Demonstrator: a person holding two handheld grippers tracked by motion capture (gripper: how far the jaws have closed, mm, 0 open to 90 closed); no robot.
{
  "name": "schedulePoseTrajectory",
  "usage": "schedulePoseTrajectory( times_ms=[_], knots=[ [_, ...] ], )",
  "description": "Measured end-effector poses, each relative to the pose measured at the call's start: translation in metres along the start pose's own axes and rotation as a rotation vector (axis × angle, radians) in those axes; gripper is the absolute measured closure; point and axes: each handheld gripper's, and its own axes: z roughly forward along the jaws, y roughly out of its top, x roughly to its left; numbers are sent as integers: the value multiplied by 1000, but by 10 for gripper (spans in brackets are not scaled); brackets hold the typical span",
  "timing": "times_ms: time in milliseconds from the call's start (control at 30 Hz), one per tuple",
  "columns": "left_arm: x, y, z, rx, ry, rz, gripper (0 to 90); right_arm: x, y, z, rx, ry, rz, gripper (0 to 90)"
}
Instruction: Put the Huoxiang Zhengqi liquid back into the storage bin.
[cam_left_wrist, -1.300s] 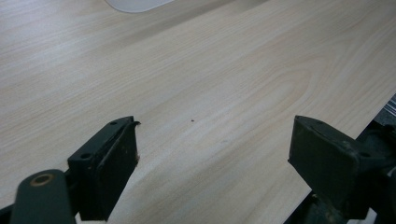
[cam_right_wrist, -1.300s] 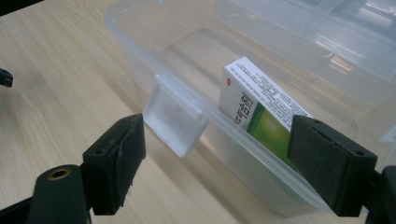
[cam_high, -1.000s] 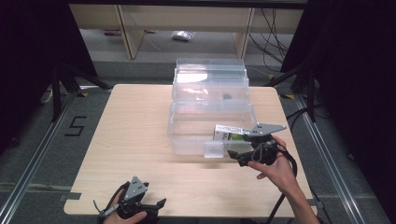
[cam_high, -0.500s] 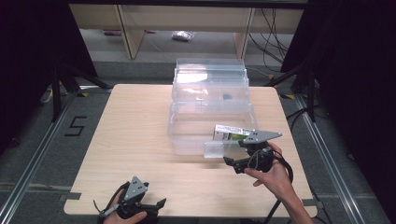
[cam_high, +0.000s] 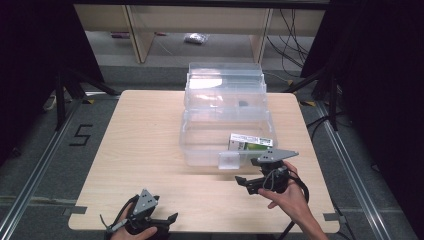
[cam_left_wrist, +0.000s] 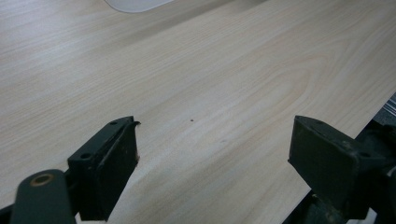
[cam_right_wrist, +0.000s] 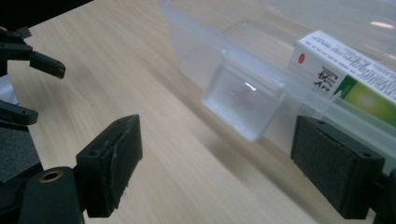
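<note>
At the near left edge of the wooden table (cam_high: 145, 135) we see the left gripper (cam_high: 167, 220), held low in a hand, its jaws spread wide with nothing between them. In the left gripper view those jaws frame bare wood, with a corner of clear plastic far off at the top.

Moving to the middle, we find a clear plastic bin (cam_high: 200, 145) standing open on the table, its lid (cam_high: 225, 82) swung up and back behind it. A clear latch tab (cam_high: 229, 161) hangs from the bin's near wall. Inside the bin, toward its right end, lies a white and green carton (cam_high: 251, 142), flat on the bottom.

Further right, the right gripper (cam_high: 243, 183) sits in a hand just in front of the bin's near wall, close below the latch tab but apart from it. We see in the right gripper view that its jaws are wide apart and empty, with the latch tab (cam_right_wrist: 243, 100) ahead between them and the carton (cam_right_wrist: 350, 79) behind the clear wall, which stands between the gripper and the carton.
</note>
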Motion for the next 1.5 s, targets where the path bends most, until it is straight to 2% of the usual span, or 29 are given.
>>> schedulePoseTrajectory(
  times_ms=[33, 67, 133, 167, 200, 233, 267, 333, 367, 467, 567, 633, 733, 767, 833, 867, 900, 933, 1000, 1067, 1100, 1133, 1167, 1200, 1233, 1367, 1467, 1500],
  knots=[
    [0, 0, 0, -1, -2, 0, 149, 2, -2, 1, 6, 1, 21, 174],
    [-1, 0, 0, -5, 1, -10, 149, 2, -3, 1, 6, -1, 12, 172],
    [1, 0, 0, 3, 8, 3, 149, 1, -4, 3, 8, -9, -14, 171],
    [1, 0, 0, 3, 9, 4, 149, 2, -6, 4, 6, -9, 17, 171],
    [1, 0, 0, 1, 7, 4, 149, 3, -7, 4, 9, -2, 27, 172],
    [1, 0, 0, 2, 6, 4, 149, 2, -9, 6, -1, -2, 7, 172],
    [1, 0, 0, 3, 2, 11, 149, 3, -10, 7, 5, -2, 22, 172],
    [1, 0, 0, 2, 2, 11, 149, 2, -14, 10, 15, -7, 7, 172],
    [1, 0, 1, 0, 4, 1, 149, 3, -16, 11, 18, -1, 17, 172],
    [1, 0, 0, 2, 5, 9, 149, 4, -22, 14, 26, -3, 30, 172],
    [1, 0, 0, 2, 5, 7, 149, 4, -27, 15, 39, -3, 16, 169],
    [0, 0, 0, 6, -2, 6, 149, 6, -32, 14, 43, -1, 39, 169],
    [0, 0, 1, -4, -2, 2, 149, 8, -39, 13, 44, -1, 41, 168],
    [0, 0, 1, -5, -2, 1, 148, 9, -41, 12, 46, 9, 55, 168],
    [0, -1, 1, -6, -3, 1, 149, 9, -46, 11, 44, 8, 48, 168],
    [0, -1, 1, -6, -3, 1, 149, 12, -47, 10, 55, 15, 80, 168],
    [0, 0, 0, -5, -2, 2, 149, 11, -50, 11, 50, 19, 59, 167],
    [-1, -1, 1, -12, -2, -6, 149, 13, -52, 10, 54, 18, 71, 167],
    [-1, -1, 1, -12, -2, -6, 149, 11, -55, 11, 50, 12, 30, 167],
    [-1, -1, 1, -12, -2, -7, 149, 12, -61, 12, 63, 10, 33, 166],
    [-1, -1, 1, -13, -2, -7, 149, 14, -62, 12, 72, 10, 51, 166],
    [0, -1, 0, -4, -1, 2, 149, 13, -64, 12, 69, 8, 36, 166],
    [0, -1, 1, -4, -1, 1, 149, 14, -67, 13, 81, 21, 44, 166],
    [0, -1, 1, -6, -1, 2, 149, 15, -69, 12, 83, 9, 47, 166],
    [0, -1, 0, 6, 1, 13, 149, 15, -71, 12, 89, 23, 34, 165],
    [1, 0, 0, 11, 0, 16, 149, 18, -78, 9, 102, 8, 45, 164],
    [1, -1, 1, 6, -1, 14, 149, 18, -82, 8, 100, 18, 34, 164],
    [1, -1, 1, 3, -2, 14, 149, 19, -83, 7, 104, 10, 48, 164]
  ],
)
